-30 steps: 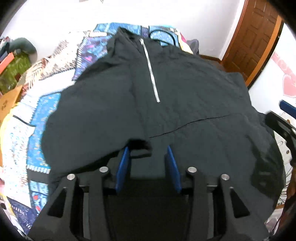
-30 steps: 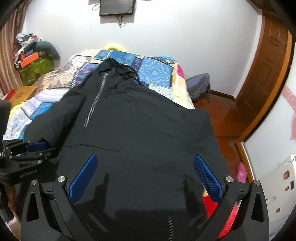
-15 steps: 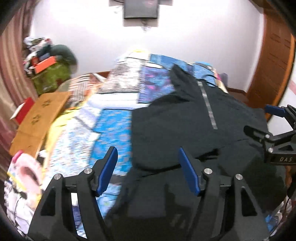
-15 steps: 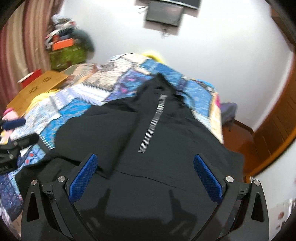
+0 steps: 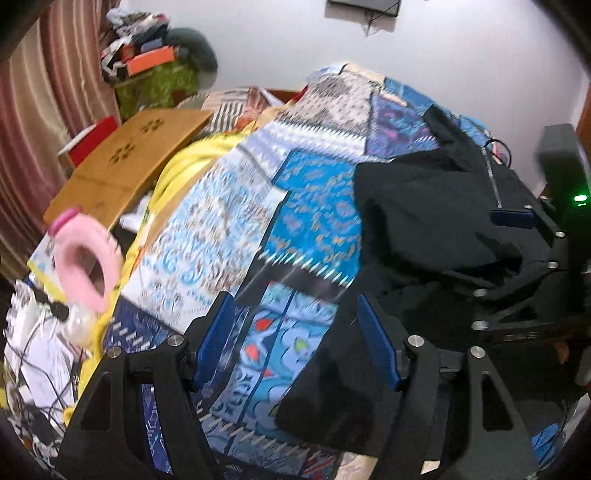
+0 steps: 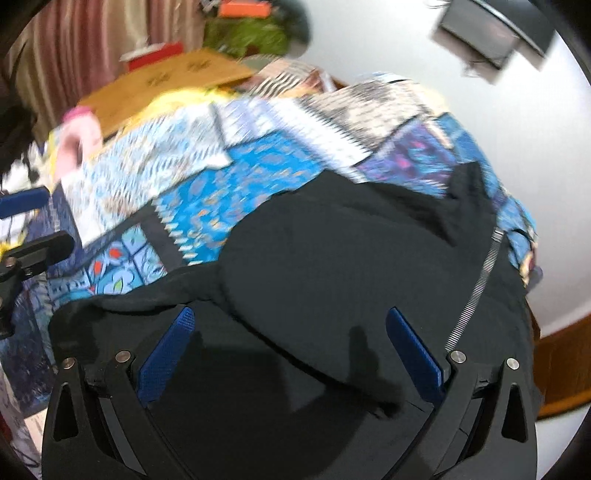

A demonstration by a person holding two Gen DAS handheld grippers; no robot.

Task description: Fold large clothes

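Note:
A large black zip-up garment (image 6: pixel 332 266) lies on a bed covered by a blue patchwork quilt (image 5: pixel 236 229). One sleeve is folded across its front, and its silver zipper (image 6: pixel 476 284) runs up the right. In the left wrist view the garment (image 5: pixel 424 229) fills the right side. My left gripper (image 5: pixel 293 332) is open and empty, over the quilt beside the garment's lower left edge. My right gripper (image 6: pixel 291 350) is open and empty, just above the garment's lower part. The right gripper also shows in the left wrist view (image 5: pixel 524 236).
A brown cardboard box (image 5: pixel 125 162) and a pink ring-shaped object (image 5: pixel 86 258) sit left of the bed. Cables and white items (image 5: pixel 33 354) lie at the lower left. Green and orange boxes (image 5: pixel 155 74) are stacked by the curtain. A dark screen (image 6: pixel 491 29) hangs on the white wall.
My left gripper let go of the black fabric, opened, and swung left toward the quilt and the garment's left edge. My right gripper also swung left, staying open.

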